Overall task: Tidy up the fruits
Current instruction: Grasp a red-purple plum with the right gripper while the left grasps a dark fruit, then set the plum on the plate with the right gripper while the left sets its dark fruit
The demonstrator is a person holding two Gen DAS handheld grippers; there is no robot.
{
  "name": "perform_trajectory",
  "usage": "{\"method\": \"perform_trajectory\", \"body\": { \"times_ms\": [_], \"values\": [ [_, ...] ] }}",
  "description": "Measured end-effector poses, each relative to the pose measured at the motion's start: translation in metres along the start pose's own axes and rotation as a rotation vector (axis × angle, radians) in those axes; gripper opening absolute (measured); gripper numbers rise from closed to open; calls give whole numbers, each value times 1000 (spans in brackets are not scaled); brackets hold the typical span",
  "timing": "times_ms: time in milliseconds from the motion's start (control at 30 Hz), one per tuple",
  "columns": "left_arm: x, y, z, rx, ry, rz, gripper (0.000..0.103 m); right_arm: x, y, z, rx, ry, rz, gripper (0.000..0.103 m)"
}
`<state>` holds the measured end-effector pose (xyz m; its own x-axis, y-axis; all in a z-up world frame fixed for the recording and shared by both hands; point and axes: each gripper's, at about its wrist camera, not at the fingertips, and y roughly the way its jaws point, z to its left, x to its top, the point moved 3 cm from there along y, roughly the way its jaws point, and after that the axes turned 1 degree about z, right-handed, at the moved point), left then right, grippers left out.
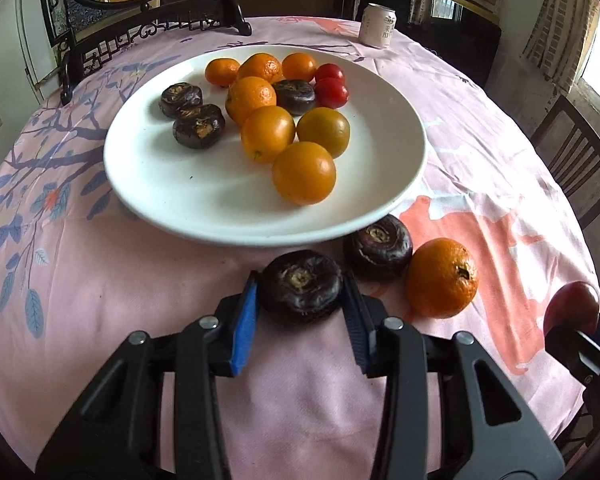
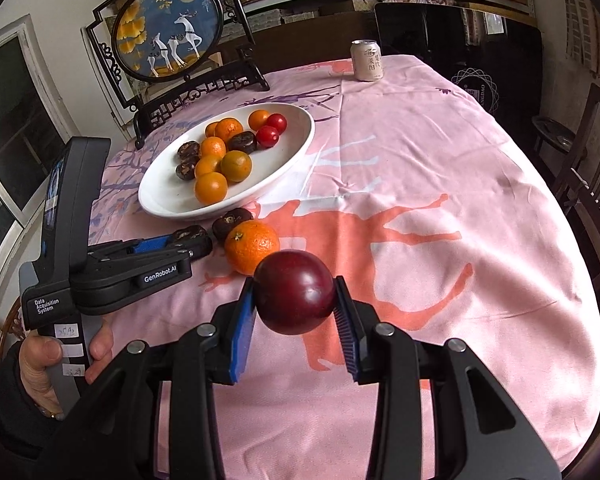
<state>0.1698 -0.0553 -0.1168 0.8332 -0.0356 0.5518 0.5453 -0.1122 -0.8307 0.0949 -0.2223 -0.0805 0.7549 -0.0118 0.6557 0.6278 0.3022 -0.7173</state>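
Right now the left gripper (image 1: 300, 294) squeezes a dark brown water chestnut (image 1: 301, 285) that sits on the pink cloth (image 1: 120, 280) of the bench, just in front of the white plate (image 1: 180, 184). Beside it lie another chestnut (image 1: 378, 246) and an orange (image 1: 442, 278). The right gripper (image 2: 295, 298) grips a dark red plum (image 2: 294, 292), but I cannot tell if it touches the cloth. Oranges, chestnuts and red tomatoes (image 1: 331, 85) fill the plate.

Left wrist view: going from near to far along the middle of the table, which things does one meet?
Left gripper with its fingers around a dark water chestnut → white plate → nearest orange on the plate → drink can at the far edge.
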Motion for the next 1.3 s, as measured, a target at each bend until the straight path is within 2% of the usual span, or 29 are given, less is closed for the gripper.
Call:
{"method": "perform_trajectory", "body": {
  "times_ms": [200,400,600,733,867,1033,1167,1300],
  "values": [
    [-17,-22,17,-48,-36,-8,40,1,7,14,21,-7,21,38],
    [-25,-58,41,-69,-61,-63,40,-1,12,34,26,-35,42,38],
    [-23,-82,67,-60,-102,-106,40,4,17,59,44,-87,54,38],
    [-4,-90,79,-51,-116,-129,40,19,24,71,56,-121,61,38],
    [37,-86,85,-26,-103,-137,40,54,36,75,45,-150,53,38],
    [91,-60,89,35,-103,-125,40,108,65,79,-1,-197,31,38],
    [110,-28,94,43,-117,-68,40,134,103,69,-36,-172,70,38],
    [119,-5,101,53,-126,-37,40,146,131,59,-57,-151,111,38]
  ]
}}
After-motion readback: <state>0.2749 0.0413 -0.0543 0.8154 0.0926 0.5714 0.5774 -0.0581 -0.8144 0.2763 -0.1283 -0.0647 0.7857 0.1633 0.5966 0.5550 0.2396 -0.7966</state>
